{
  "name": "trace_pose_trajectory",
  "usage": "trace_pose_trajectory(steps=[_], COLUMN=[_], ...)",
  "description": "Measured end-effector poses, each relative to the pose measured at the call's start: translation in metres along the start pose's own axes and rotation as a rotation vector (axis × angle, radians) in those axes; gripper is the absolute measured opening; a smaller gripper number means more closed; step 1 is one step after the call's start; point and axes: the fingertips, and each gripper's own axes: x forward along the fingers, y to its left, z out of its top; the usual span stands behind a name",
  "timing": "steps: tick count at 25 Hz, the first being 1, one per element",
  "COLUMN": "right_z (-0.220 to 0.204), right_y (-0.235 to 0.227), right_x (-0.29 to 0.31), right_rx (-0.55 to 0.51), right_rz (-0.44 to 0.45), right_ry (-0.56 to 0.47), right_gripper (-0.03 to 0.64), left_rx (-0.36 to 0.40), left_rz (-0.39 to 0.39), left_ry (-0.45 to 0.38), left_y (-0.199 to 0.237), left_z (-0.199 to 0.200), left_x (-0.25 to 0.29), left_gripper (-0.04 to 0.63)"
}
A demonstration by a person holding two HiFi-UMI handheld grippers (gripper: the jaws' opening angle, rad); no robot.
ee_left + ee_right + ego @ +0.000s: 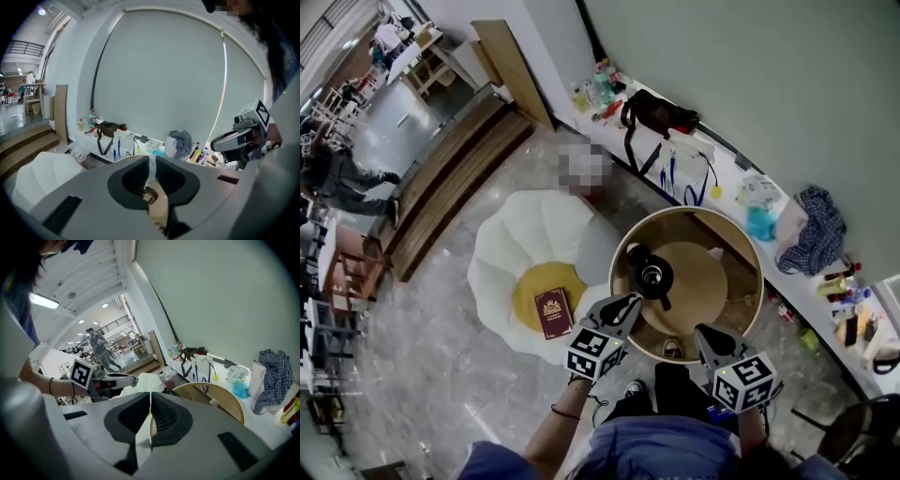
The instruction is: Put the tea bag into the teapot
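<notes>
A black teapot [649, 275] stands on the left part of a round wooden table [741, 246]. My left gripper [630, 302] hovers at the table's near-left rim, just short of the teapot. In the left gripper view its jaws [151, 173] are shut on a thin pale strip, which looks like the tea bag [150, 169]. My right gripper [701, 330] hangs over the table's near edge to the right, shut with nothing between its pads [150, 408]. The teapot is hidden in both gripper views.
A white petal-shaped seat [502, 253] with a yellow cushion and a maroon book [553, 312] stands left of the table. A white counter [787, 272] along the wall carries a black bag [656, 111], bottles and a checked cloth [814, 230]. Wooden steps [441, 178] lie at far left.
</notes>
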Motion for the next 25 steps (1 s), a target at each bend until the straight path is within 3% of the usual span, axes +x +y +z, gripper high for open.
trace_pose_trajectory(steps=[3,7,14,25], right_z=[0.004,0.006,0.005,-0.001], right_y=[-0.009,-0.022,-0.045,-0.076], right_x=[0.007,0.014,0.013,0.010], right_rx=[0.011,0.027,0.058,0.092], right_rz=[0.010,0.014,-0.004,-0.052], right_ry=[0.001,0.005,0.028,0.030], right_gripper=[0.023,0.023,0.023,0.023], left_rx=[0.046,0.141,0.050,-0.001], left_rz=[-0.003,0.015,0.031,0.042], left_ry=[0.018,0.104,0.271,0.357], left_y=[0.012,0.027,0.055,0.064], left_z=[0.001,-0.013,-0.057,-0.079], left_x=[0.030,0.076,0.132,0.157], left_gripper=[0.052,0.052,0.052,0.056])
